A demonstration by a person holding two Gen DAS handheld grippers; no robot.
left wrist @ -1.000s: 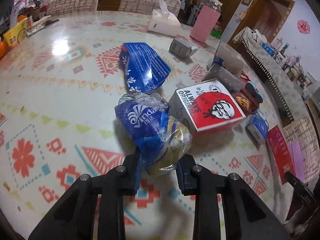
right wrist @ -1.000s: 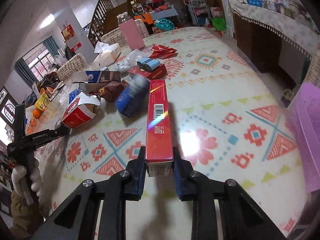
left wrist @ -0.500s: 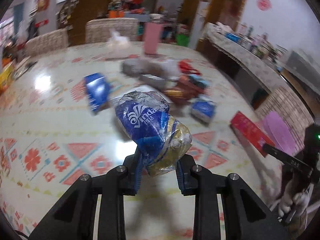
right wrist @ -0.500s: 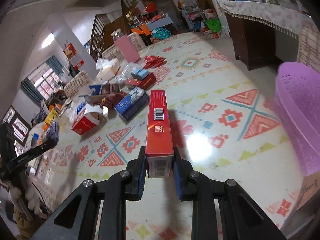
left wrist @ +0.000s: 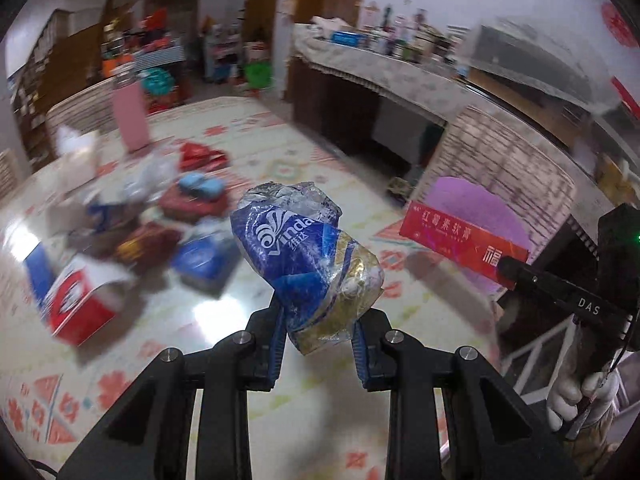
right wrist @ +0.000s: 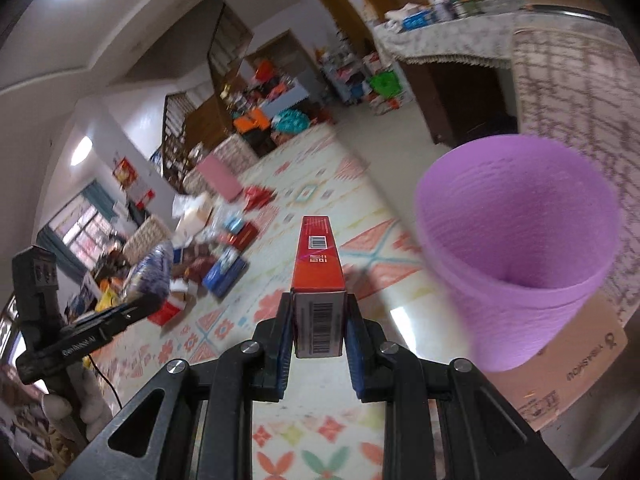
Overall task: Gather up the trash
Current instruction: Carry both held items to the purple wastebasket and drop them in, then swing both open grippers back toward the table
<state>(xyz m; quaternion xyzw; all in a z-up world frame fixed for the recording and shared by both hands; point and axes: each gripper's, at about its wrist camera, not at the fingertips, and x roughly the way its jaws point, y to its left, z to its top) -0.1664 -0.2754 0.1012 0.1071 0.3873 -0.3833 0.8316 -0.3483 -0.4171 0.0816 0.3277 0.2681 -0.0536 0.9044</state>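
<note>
My left gripper (left wrist: pixel 318 350) is shut on a crumpled blue and gold plastic wrapper (left wrist: pixel 308 256), held up above the patterned table (left wrist: pixel 224 328). My right gripper (right wrist: pixel 318 344) is shut on a long red carton (right wrist: pixel 319 256), which points out over the table toward the right edge. A purple basket (right wrist: pixel 516 248) stands just right of the carton, open side up; in the left wrist view the purple basket (left wrist: pixel 472 196) shows behind the red carton (left wrist: pixel 460 240). The right gripper (left wrist: pixel 516 270) and a gloved hand (left wrist: pixel 580 404) appear at the right of that view.
A heap of packaging lies on the table: a red and white box (left wrist: pixel 84 304), a blue pack (left wrist: pixel 204 256), red wrappers (left wrist: pixel 200 156) and a pink container (left wrist: pixel 130 118). A cardboard box (right wrist: pixel 568 372) sits under the basket. A woven chair (left wrist: pixel 492 168) and a sideboard (left wrist: pixel 384 80) stand beyond.
Both grippers have swung right, away from the trash heap and toward the table's edge, each keeping its load. The purple basket has come much closer in the right wrist view.
</note>
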